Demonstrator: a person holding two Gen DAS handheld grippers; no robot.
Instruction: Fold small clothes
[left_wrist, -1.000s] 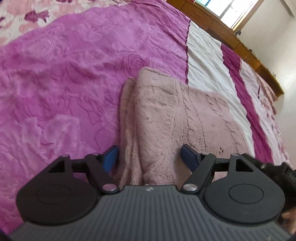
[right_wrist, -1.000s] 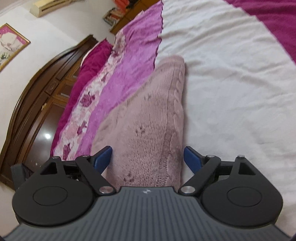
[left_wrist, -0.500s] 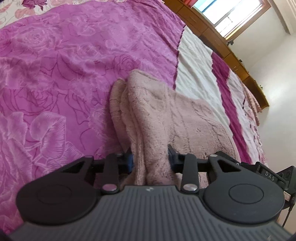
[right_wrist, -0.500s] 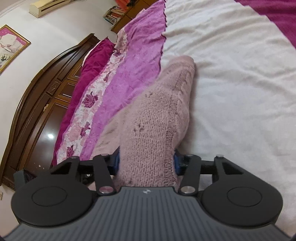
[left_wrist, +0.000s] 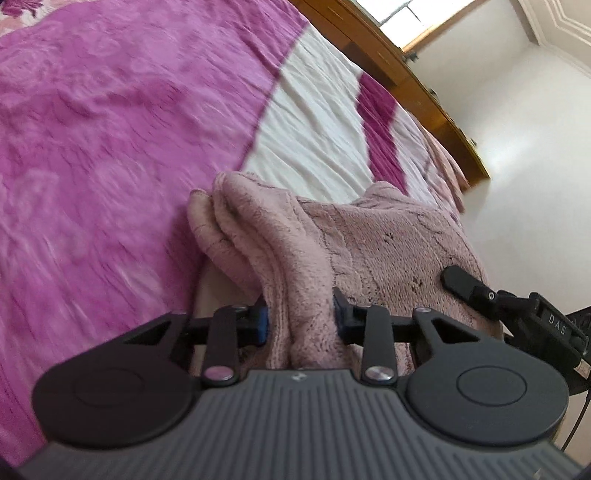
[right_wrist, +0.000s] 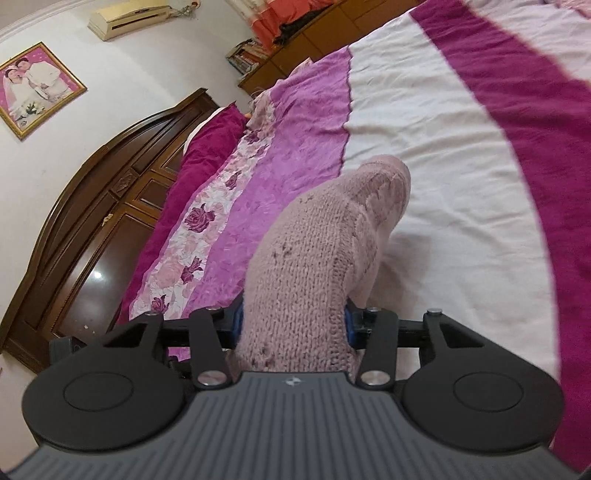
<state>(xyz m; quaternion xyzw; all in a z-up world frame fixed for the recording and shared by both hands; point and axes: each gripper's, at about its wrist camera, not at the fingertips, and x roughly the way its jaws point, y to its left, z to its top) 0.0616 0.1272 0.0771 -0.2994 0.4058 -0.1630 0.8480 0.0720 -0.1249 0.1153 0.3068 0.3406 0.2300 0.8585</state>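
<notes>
The left gripper (left_wrist: 300, 320) and right gripper (right_wrist: 292, 325) have each just clamped a near edge of the pink knit (left_wrist: 373, 236), lifted off the bed (right_wrist: 454, 177). Both should probably rise level, then carry it forward evenly so edges meet.

Bright daylight via window (left_wrist: 413, 18); motion blur, fisheye.

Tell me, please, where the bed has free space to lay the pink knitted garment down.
Free: the white stripe beyond the pink knitted garment, between its purple and magenta bands; also the purple cover to its left. Crowded only at the near edge, around both grippers.
</notes>
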